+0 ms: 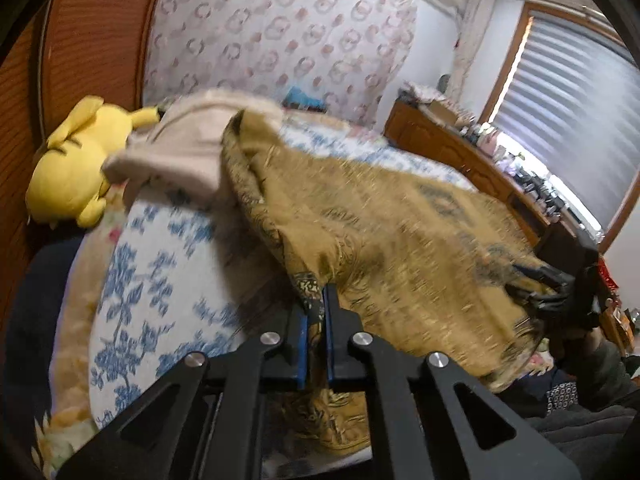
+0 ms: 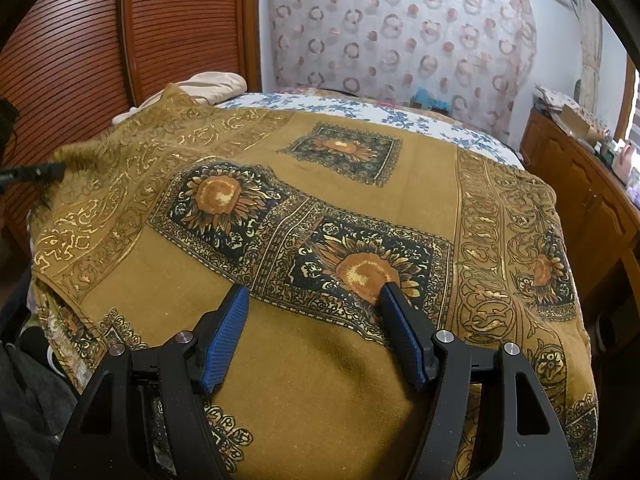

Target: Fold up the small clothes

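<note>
A mustard scarf (image 2: 340,184) printed with dark sunflower squares and gold scrollwork lies spread over the bed. My left gripper (image 1: 318,300) is shut on the scarf's patterned edge (image 1: 312,304), and the cloth (image 1: 400,240) rises from the bed toward it. In the right wrist view its black fingers (image 2: 40,171) hold the fringed corner up at the far left. My right gripper (image 2: 314,292) stands open just above the scarf's near middle, its blue pads wide apart with nothing pinched between them.
A beige garment (image 1: 180,148) lies bunched at the head of the bed beside a yellow plush toy (image 1: 72,176). The sheet (image 1: 160,260) is white with blue flowers. A slatted wooden door (image 2: 160,28) stands left; a cluttered wooden dresser (image 2: 580,184) runs along the right.
</note>
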Demonstrator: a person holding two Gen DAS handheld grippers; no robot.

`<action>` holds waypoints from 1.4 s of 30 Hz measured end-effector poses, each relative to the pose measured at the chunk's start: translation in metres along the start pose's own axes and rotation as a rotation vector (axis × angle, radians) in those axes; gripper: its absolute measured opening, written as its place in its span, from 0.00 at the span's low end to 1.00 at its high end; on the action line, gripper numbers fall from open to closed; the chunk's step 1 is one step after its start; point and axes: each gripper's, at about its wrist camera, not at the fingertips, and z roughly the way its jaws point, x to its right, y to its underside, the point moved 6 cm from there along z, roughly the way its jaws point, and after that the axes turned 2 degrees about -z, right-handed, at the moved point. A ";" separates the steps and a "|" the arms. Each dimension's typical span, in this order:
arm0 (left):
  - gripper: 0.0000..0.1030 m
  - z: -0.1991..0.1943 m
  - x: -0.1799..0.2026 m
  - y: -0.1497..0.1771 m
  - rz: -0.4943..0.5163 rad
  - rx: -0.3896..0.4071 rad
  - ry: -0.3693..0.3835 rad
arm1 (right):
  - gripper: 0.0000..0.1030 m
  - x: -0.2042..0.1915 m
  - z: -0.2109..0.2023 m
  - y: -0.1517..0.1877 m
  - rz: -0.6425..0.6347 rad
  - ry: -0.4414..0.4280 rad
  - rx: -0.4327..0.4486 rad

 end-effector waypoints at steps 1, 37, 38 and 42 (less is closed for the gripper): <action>0.03 -0.003 0.007 -0.006 0.016 0.013 0.010 | 0.67 0.000 0.000 -0.001 -0.001 -0.001 -0.006; 0.02 0.123 0.393 -0.104 0.536 -0.126 0.472 | 0.67 0.118 -0.108 0.051 0.271 0.073 0.127; 0.02 0.126 0.399 -0.102 0.542 -0.133 0.478 | 0.67 0.121 -0.110 0.053 0.279 0.076 0.129; 0.02 0.141 0.425 -0.092 0.565 -0.168 0.474 | 0.67 0.129 -0.116 0.060 0.297 0.083 0.132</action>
